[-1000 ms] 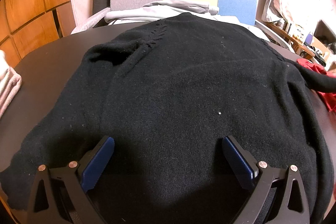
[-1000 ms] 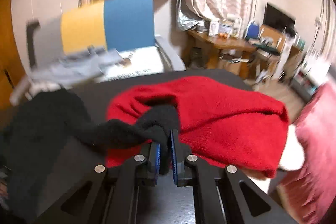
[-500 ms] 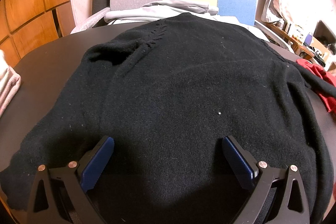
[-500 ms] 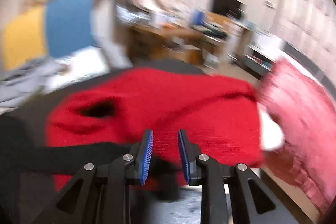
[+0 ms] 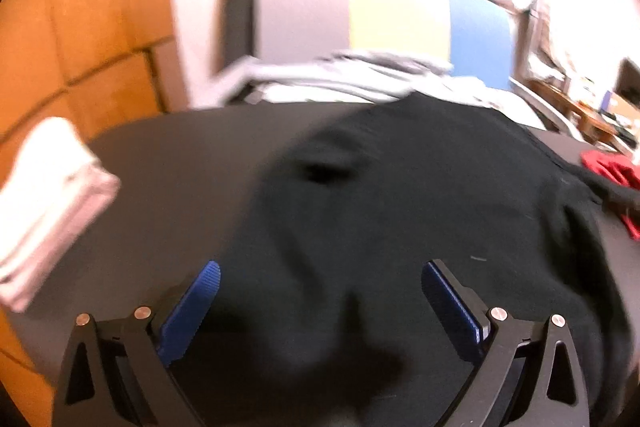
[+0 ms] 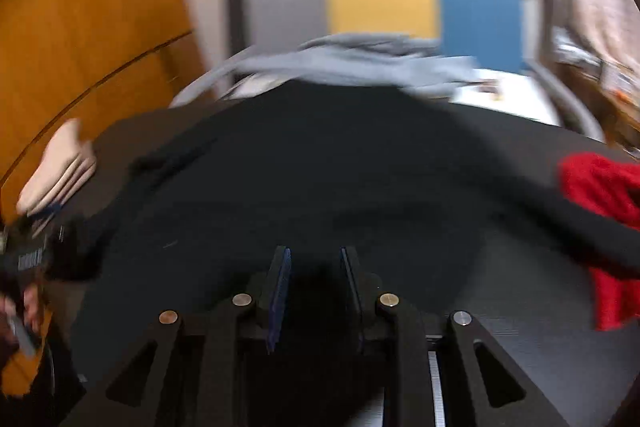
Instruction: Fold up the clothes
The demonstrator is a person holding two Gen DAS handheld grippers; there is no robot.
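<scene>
Dark table (image 5: 168,187) carries my black sweater (image 5: 400,207); left gripper (image 5: 320,291) gapes, right gripper (image 6: 314,275) sits slightly parted, both empty

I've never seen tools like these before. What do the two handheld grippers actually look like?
Both look alike. The left gripper has two black frame arms with triangular cut-outs and round silver pins, ending in ribbed blue pads. The right gripper has the same black frame, cut-outs and silver pins, with flat blue-faced fingers. No cables or readable markings show.
</scene>
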